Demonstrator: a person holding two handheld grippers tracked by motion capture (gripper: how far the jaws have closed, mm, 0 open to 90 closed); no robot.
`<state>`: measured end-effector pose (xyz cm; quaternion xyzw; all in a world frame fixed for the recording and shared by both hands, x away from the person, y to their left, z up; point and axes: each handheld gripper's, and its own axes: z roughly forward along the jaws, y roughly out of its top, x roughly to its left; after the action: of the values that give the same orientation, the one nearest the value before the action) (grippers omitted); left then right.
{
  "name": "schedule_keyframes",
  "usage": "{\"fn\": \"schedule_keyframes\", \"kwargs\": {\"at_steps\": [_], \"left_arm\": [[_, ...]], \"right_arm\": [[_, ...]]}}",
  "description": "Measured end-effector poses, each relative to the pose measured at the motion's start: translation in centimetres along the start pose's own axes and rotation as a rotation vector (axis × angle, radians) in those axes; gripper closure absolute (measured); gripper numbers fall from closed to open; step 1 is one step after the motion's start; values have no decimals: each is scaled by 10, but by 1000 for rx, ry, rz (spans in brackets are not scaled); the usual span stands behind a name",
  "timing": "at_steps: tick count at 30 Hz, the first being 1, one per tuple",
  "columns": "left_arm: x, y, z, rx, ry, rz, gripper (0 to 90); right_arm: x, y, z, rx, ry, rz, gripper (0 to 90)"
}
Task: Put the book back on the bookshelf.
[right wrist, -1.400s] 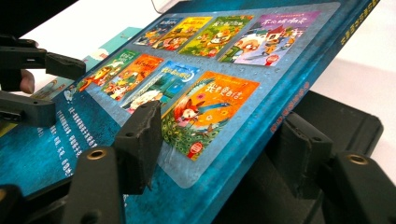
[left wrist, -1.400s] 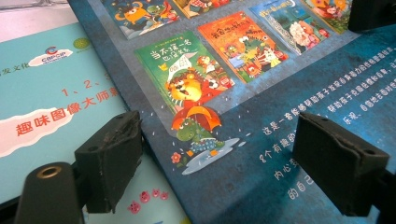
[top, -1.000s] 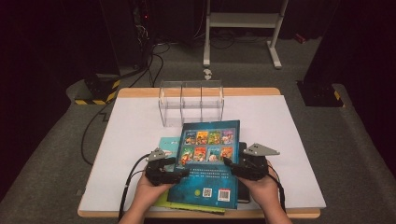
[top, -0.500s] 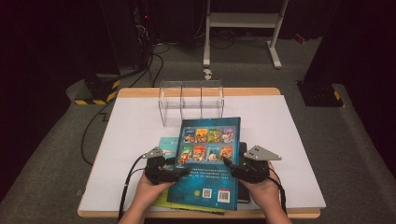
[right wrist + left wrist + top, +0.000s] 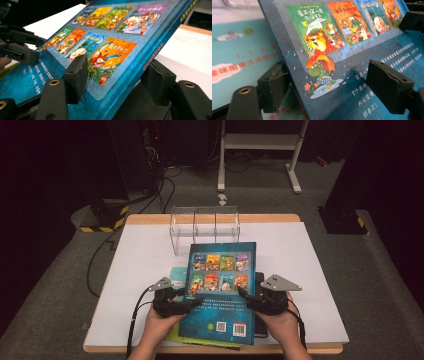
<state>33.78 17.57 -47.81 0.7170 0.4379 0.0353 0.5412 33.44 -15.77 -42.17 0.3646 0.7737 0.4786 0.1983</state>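
Note:
A blue picture book (image 5: pixel 222 290) lies back cover up, with small cover pictures on it, held between my two grippers near the table's front. My right gripper (image 5: pixel 243 293) is shut on its spine side: one pad presses the cover (image 5: pixel 112 50) and the other sits under it, so the right gripper (image 5: pixel 115 75) holds that side off the table. My left gripper (image 5: pixel 196 301) straddles the book's left edge (image 5: pixel 352 50). The left gripper's (image 5: pixel 327 85) jaws have just been closing. One is under the edge, the other just over the cover, still wide apart.
A clear plastic rack (image 5: pixel 205 222) with dividers stands just beyond the book's far edge. A teal book (image 5: pixel 237 50) and a green one (image 5: pixel 172 335) lie beneath the blue book, on the white tabletop (image 5: pixel 310 270). Cables and a white frame are on the floor behind.

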Motion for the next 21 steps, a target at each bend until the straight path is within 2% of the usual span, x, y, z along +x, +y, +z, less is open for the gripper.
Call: {"fn": "schedule_keyframes", "kwargs": {"at_steps": [7,11,13,17,21], "left_arm": [[1,5,-15,-64,53,13,265],[1,9,-17,-84,63,14,295],[2,13,-18,-86,75,29,300],[6,20,-18,-125,88,35,324],[8,28,-14,-130,100,44,331]], "right_arm": [[11,20,5,5,-18,-27,401],[12,28,6,-18,-27,-22,425],[13,30,6,-21,-30,-24,429],[11,40,8,-38,-43,-30,460],[8,48,13,-60,-68,-20,467]]}}
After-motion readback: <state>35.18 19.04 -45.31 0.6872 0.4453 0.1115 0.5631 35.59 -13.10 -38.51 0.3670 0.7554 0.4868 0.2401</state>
